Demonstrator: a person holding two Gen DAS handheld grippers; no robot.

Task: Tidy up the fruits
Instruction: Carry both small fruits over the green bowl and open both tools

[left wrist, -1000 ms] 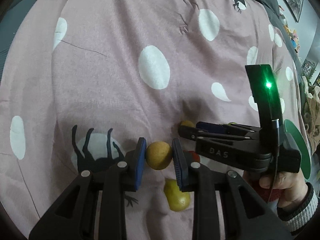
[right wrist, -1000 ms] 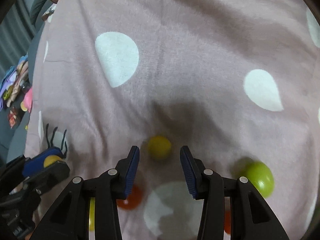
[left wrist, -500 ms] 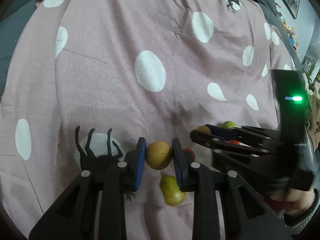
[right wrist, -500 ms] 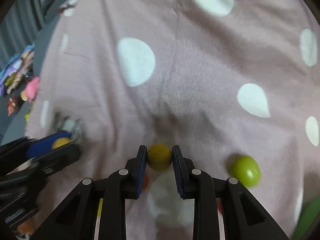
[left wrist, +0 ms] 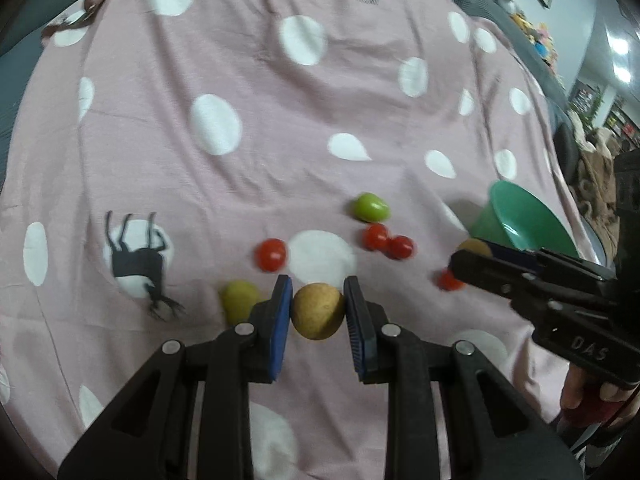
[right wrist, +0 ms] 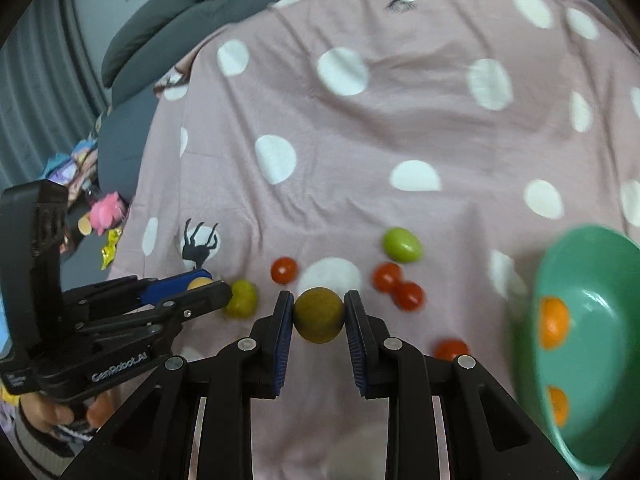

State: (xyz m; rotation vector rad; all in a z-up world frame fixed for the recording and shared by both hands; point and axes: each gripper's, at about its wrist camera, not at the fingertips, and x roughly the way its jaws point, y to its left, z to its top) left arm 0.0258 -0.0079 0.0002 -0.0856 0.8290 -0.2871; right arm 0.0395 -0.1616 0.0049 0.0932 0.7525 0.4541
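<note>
My left gripper [left wrist: 318, 312] is shut on a tan round fruit [left wrist: 317, 311], held above the pink spotted cloth [left wrist: 240, 80]. My right gripper [right wrist: 319, 315] is shut on a yellow-brown round fruit [right wrist: 319, 314], also lifted. On the cloth lie a green fruit [left wrist: 371, 207], a yellow-green fruit [left wrist: 239, 300] and several red tomatoes [left wrist: 271, 254]. A green bowl [right wrist: 600, 368] at the right holds two orange fruits [right wrist: 554, 322]. The right gripper also shows in the left wrist view [left wrist: 470, 250], the left gripper in the right wrist view [right wrist: 200, 286].
The cloth [right wrist: 400, 120] covers a bed or sofa with dark grey cushions [right wrist: 160, 20] at the back. Colourful toys [right wrist: 102, 216] lie off the cloth's left edge. The green bowl also shows in the left wrist view [left wrist: 520, 220].
My right gripper closed on the yellow-brown fruit and lifted it. Both grippers have risen away from the cloth, so more fruits and the bowl show.
</note>
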